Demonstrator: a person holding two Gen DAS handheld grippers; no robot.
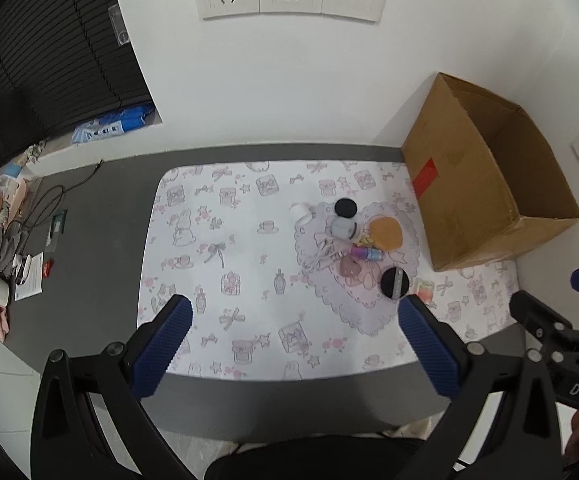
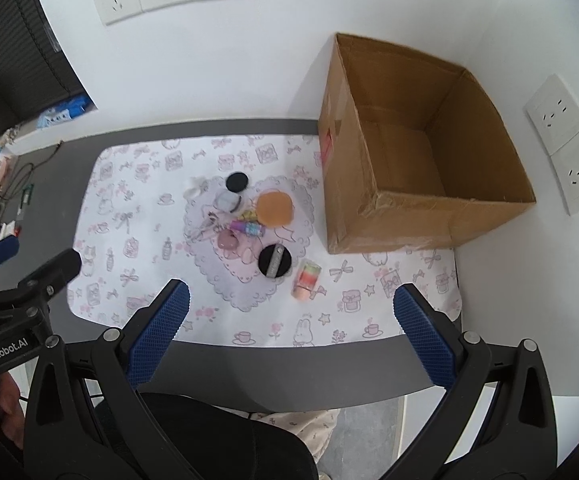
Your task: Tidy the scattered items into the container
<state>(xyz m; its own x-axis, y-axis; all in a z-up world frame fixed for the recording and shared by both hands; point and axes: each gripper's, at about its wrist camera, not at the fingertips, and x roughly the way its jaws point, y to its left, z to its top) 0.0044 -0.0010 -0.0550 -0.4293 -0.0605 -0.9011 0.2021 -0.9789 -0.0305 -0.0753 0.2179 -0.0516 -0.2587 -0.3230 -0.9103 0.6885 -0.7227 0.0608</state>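
White wall, patterned tabletop [image 2: 137,296]; nothing's packed yet, cardboard box [image 2: 409,208] looks empty. Both grippers, left gripper [image 1: 295,344] and right gripper [image 2: 289,332], hover with jaws wide; next, probably grab the striped tube [image 2: 307,280].

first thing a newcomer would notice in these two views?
The open cardboard box in the table's far right corner against the wall, with nothing visible inside. Next, the cluster of small items on the heart-shaped doily just left of the box: an orange puff, two black round puffs, a pink piece. Both the left gripper and the right gripper are open, above the near edge, holding nothing.
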